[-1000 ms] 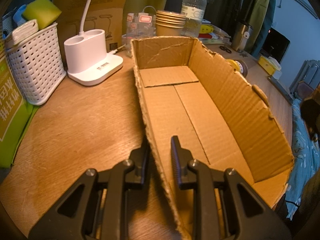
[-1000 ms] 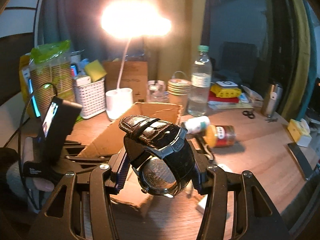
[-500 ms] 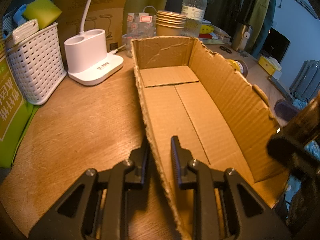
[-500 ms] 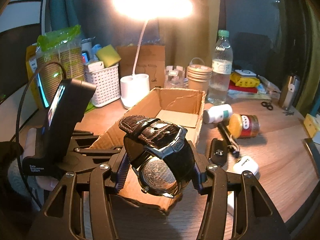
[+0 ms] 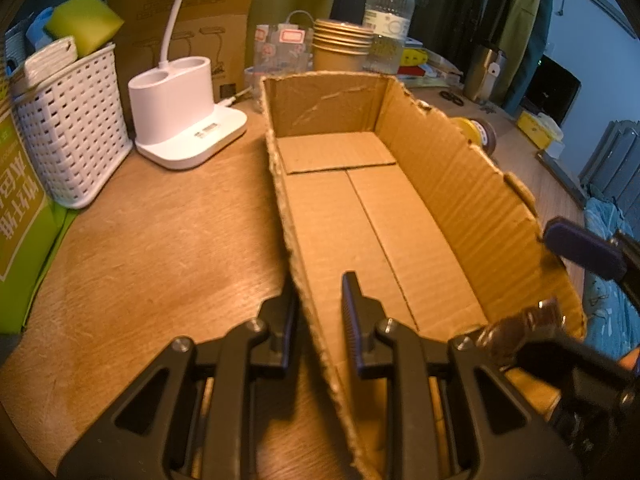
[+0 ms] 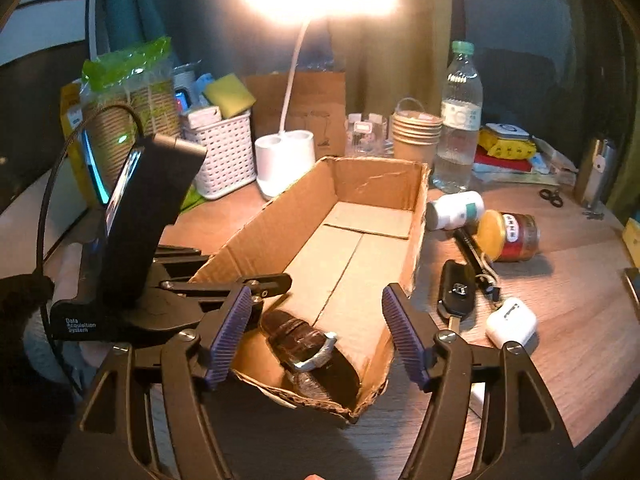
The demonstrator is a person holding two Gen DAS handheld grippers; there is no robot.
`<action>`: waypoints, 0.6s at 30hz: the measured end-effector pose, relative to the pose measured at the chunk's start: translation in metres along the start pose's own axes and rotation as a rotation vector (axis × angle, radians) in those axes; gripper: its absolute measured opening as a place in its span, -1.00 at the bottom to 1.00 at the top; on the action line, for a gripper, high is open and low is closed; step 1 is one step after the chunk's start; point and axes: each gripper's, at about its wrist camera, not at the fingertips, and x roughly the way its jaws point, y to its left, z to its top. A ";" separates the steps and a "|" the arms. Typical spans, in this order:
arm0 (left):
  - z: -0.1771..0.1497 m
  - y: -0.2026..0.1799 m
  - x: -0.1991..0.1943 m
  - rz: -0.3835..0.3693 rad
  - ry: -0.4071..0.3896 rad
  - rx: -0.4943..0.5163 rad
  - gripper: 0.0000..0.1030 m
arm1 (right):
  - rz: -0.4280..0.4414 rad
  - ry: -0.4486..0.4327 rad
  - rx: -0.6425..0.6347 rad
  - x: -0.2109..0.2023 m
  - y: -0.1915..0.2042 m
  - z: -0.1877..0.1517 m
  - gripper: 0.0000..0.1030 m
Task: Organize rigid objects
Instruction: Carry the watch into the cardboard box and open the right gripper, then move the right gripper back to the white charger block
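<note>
The right gripper point(image 6: 316, 336) has its fingers spread wide, with the watch point(image 6: 310, 350) lying below and between them at the near end of the box point(image 6: 360, 248). The left gripper point(image 5: 318, 316) pinches the box's side wall. If that pinch slips as the right gripper lifts out, a finger may snag the torn rim and drag the box. The watch rests on its side, its strap running diagonally across the box floor.

Released from the right gripper point(image 6: 316, 336): the watch point(image 6: 310, 350), a second ago clamped between the fingers, now lying inside the cardboard box point(image 6: 360, 216) at its near end. Jaws now spread wide, purple pads on both sides of the box's near corner. Moved forward and lower over the box. In the left wrist view, now visible at the right edge: the watch point(image 5: 520, 328) and one purple pad point(image 5: 580, 246).
</note>
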 end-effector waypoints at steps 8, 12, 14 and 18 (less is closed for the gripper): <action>0.000 0.000 0.000 -0.001 0.000 -0.001 -0.56 | -0.026 -0.046 0.037 -0.015 -0.015 0.003 0.38; 0.000 0.000 0.000 -0.001 0.000 -0.002 -0.56 | -0.044 -0.053 0.044 -0.019 -0.022 0.002 0.38; 0.000 0.000 0.000 -0.001 0.000 -0.001 -0.56 | -0.057 -0.058 0.048 -0.022 -0.026 0.002 0.38; 0.000 0.000 0.000 -0.001 0.000 -0.001 -0.56 | -0.085 -0.068 0.066 -0.026 -0.038 0.000 0.38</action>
